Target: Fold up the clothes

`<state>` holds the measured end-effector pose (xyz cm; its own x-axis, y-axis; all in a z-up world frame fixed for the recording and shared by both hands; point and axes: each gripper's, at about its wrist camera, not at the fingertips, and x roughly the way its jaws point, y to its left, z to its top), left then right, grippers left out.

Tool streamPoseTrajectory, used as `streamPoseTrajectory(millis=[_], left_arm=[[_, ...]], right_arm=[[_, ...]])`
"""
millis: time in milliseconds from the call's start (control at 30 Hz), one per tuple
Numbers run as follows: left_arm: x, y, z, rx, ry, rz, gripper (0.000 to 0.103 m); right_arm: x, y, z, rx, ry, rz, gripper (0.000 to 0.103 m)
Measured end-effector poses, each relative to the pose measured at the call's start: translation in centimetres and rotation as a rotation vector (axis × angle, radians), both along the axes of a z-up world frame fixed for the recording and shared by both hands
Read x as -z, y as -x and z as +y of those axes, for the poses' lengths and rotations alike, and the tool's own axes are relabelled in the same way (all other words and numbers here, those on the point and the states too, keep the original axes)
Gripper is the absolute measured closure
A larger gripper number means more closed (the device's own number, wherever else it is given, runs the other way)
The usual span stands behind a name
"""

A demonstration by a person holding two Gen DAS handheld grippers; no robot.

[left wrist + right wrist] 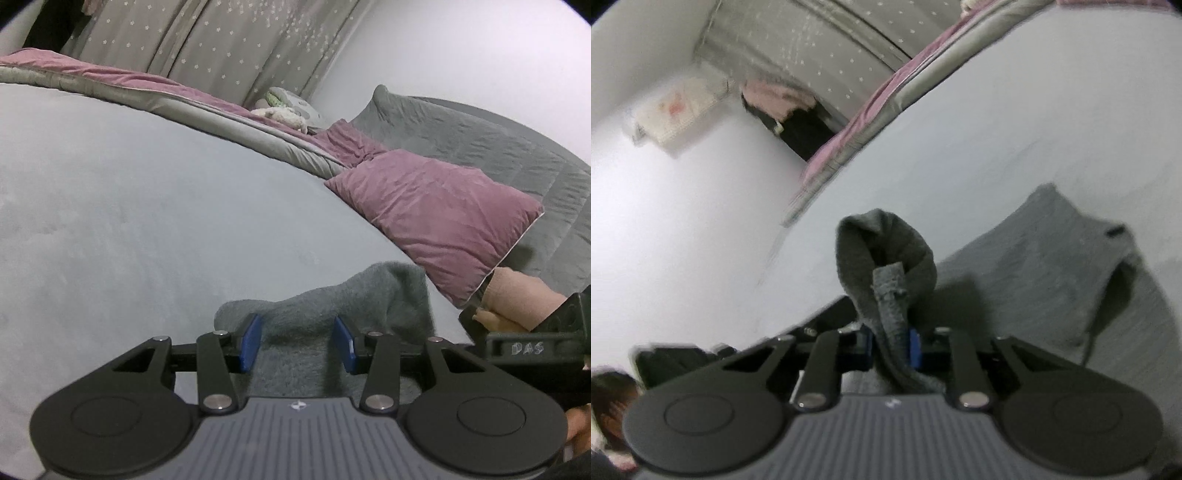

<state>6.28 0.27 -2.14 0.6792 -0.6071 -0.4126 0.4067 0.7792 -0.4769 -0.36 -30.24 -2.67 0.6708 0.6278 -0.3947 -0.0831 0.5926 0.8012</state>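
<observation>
A grey fleece garment (351,295) lies bunched on the pale grey bed sheet (129,221). My left gripper (297,341) hovers open over it, blue pads (250,341) apart, with cloth lying between and under them. In the right wrist view my right gripper (890,343) is shut on a pinched fold of the grey garment (886,266), which stands up in a loop ahead of the fingers. The rest of the garment (1052,266) spreads flat to the right, with a small dark tab near its far edge.
A mauve pillow (436,214) and a grey quilted pillow (480,147) lie at the right. A mauve and grey duvet (166,92) runs along the bed's far side below star-patterned curtains (221,40). A person's sleeve (517,299) and the other gripper's body sit at the right edge.
</observation>
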Motion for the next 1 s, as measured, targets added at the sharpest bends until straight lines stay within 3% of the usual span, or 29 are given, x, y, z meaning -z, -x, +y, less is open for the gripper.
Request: streamPoseTrajectory(millis=[233, 500, 700, 767, 1000], left_arm=[[-1.3, 0.8, -0.3, 0.012, 0.001, -0.065, 0.06], [-2.0, 1.7, -1.9, 0.047, -0.062, -0.123, 0.06], [-2.0, 2.3, -3.9, 0.091, -0.147, -0.177, 0.06], [-2.3, 2.4, -4.6, 0.102, -0.158, -0.189, 0.06], [-1.8, 1.7, -7.8, 0.163, -0.229, -0.209, 0.06]], right_arm=[[1.0, -0.3, -3.5, 0.029, -0.234, 0.036, 0.087], [2.8, -0.4, -7.3, 0.125, -0.37, 0.072, 0.087], [4.9, -0.9, -9.7, 0.176, -0.411, 0.125, 0.087], [5.8, -1.2, -10.0, 0.192, -0.41, 0.188, 0.087], [7.6, -3.1, -10.5, 0.208, -0.312, 0.252, 0.083]])
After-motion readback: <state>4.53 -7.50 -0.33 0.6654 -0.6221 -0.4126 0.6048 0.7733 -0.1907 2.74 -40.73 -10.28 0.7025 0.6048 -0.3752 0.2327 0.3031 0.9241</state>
